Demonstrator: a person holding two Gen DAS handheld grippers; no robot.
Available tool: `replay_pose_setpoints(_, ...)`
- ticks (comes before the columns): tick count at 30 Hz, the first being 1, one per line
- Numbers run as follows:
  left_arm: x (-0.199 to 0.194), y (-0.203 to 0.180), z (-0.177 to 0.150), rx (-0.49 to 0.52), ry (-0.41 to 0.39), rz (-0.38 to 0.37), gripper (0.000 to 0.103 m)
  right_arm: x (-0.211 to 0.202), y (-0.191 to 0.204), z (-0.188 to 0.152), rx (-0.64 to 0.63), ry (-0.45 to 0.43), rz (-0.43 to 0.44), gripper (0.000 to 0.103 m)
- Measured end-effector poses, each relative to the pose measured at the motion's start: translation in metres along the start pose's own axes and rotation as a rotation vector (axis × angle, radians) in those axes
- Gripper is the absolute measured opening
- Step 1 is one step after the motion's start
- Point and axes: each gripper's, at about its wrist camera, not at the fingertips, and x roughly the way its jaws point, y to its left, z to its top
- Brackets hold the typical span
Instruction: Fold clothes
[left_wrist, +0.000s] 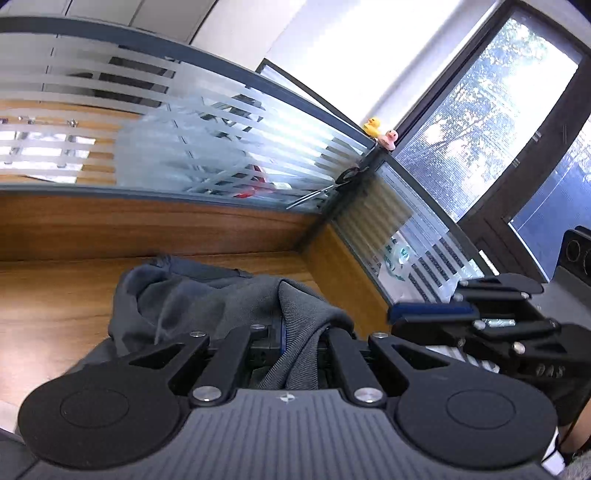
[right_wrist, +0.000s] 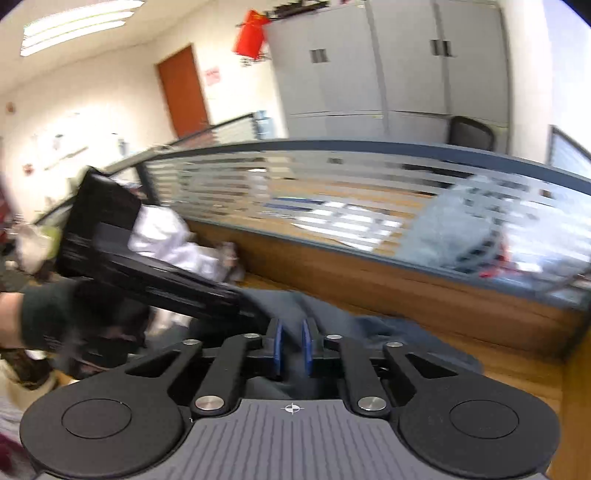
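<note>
Lifting step: my left tool (left_wrist: 295, 343) pinches the grey garment (left_wrist: 207, 295), my right tool (right_wrist: 293, 347) nips its hem – next, raise it clear of the bench (left_wrist: 55, 302) and spread.

dark grey garment (left_wrist: 207, 295), ribbed knit edge bunched up and lifted off the wooden tabletop (left_wrist: 55, 295), the rest still crumpled in a heap on it.

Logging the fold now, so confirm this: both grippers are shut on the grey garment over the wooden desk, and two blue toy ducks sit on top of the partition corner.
One detail is wrong. The ducks are yellow and pink, not blue; the left wrist view shows them. The rest stands: left gripper and right gripper are shut on the grey garment over the wooden desk.
</note>
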Motion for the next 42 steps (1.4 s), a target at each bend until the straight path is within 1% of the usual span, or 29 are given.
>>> replay_pose_setpoints(1,-0.001,-0.001,0.0,-0.007,0.001,-0.009,0.002,0.003,0.001,0.004,-0.004,0.008,0.016,0.005)
replay_pose_setpoints(4,-0.002,-0.006,-0.003,-0.025,-0.005,-0.035,0.002,0.026,0.007,0.0,-0.034,0.077,0.017,0.004)
replay_pose_setpoints(6,-0.003,-0.008,-0.003,-0.035,-0.015,-0.047,0.002,0.047,0.006,-0.008,-0.039,0.133,0.0,0.004)
replay_pose_setpoints(7,-0.003,-0.009,-0.003,-0.04,-0.021,-0.053,0.002,0.056,0.007,-0.015,-0.044,0.155,-0.021,0.001)
replay_pose_setpoints(9,-0.007,-0.009,-0.004,-0.049,-0.035,-0.029,0.002,0.074,0.001,-0.026,-0.046,0.189,-0.075,0.0)
replay_pose_setpoints(11,-0.012,0.0,-0.004,-0.09,-0.055,0.003,0.002,0.084,-0.006,-0.036,-0.055,0.224,-0.116,0.0)
replay_pose_setpoints(12,-0.014,0.004,-0.005,-0.111,-0.065,0.02,0.002,0.088,-0.009,-0.04,-0.072,0.245,-0.14,0.0)
replay_pose_setpoints(14,-0.012,0.015,-0.008,-0.16,-0.067,0.055,0.002,0.092,-0.013,-0.05,-0.143,0.293,-0.201,0.0)
replay_pose_setpoints(15,-0.011,0.02,-0.01,-0.184,-0.067,0.073,0.001,0.092,-0.016,-0.055,-0.155,0.312,-0.215,0.0)
replay_pose_setpoints(17,-0.009,0.031,-0.014,-0.233,-0.069,0.108,0.001,0.094,-0.025,-0.065,-0.146,0.359,-0.205,0.0)
replay_pose_setpoints(19,-0.004,0.039,-0.02,-0.275,-0.062,0.133,0.001,0.097,-0.033,-0.075,-0.117,0.408,-0.147,0.0)
replay_pose_setpoints(21,0.007,0.043,-0.029,-0.297,-0.047,0.154,0.001,0.103,-0.028,-0.09,-0.163,0.464,-0.14,0.0)
replay_pose_setpoints(23,0.016,0.047,-0.035,-0.32,-0.025,0.156,0.002,0.105,-0.023,-0.103,-0.169,0.49,-0.128,0.0)
replay_pose_setpoints(24,0.018,0.045,-0.038,-0.311,-0.017,0.178,0.002,0.103,-0.023,-0.108,-0.16,0.491,-0.12,0.0)
replay_pose_setpoints(27,0.021,0.043,-0.041,-0.281,0.001,0.158,0.002,0.089,-0.02,-0.11,-0.126,0.425,-0.081,0.002)
replay_pose_setpoints(28,0.022,0.04,-0.042,-0.257,0.009,0.16,0.002,0.084,-0.02,-0.107,-0.1,0.395,-0.061,0.005)
replay_pose_setpoints(30,0.022,0.034,-0.043,-0.209,0.024,0.165,0.002,0.074,-0.02,-0.097,-0.036,0.32,-0.001,0.006)
replay_pose_setpoints(31,0.023,0.032,-0.044,-0.201,0.032,0.158,0.002,0.075,-0.023,-0.09,-0.004,0.287,0.032,0.008)
replay_pose_setpoints(34,0.023,0.029,-0.047,-0.188,0.046,0.156,0.002,0.081,-0.021,-0.076,0.03,0.238,0.084,0.008)
replay_pose_setpoints(36,0.024,0.028,-0.048,-0.19,0.055,0.158,0.002,0.091,-0.017,-0.073,-0.009,0.237,0.028,0.008)
replay_pose_setpoints(38,0.024,0.031,-0.049,-0.194,0.062,0.162,0.002,0.098,-0.021,-0.07,-0.014,0.219,-0.038,0.007)
replay_pose_setpoints(41,0.025,0.032,-0.049,-0.201,0.067,0.161,0.002,0.102,-0.037,-0.062,0.047,0.164,-0.088,0.004)
replay_pose_setpoints(42,0.026,0.032,-0.048,-0.205,0.068,0.159,0.002,0.104,-0.041,-0.06,0.061,0.157,-0.09,0.004)
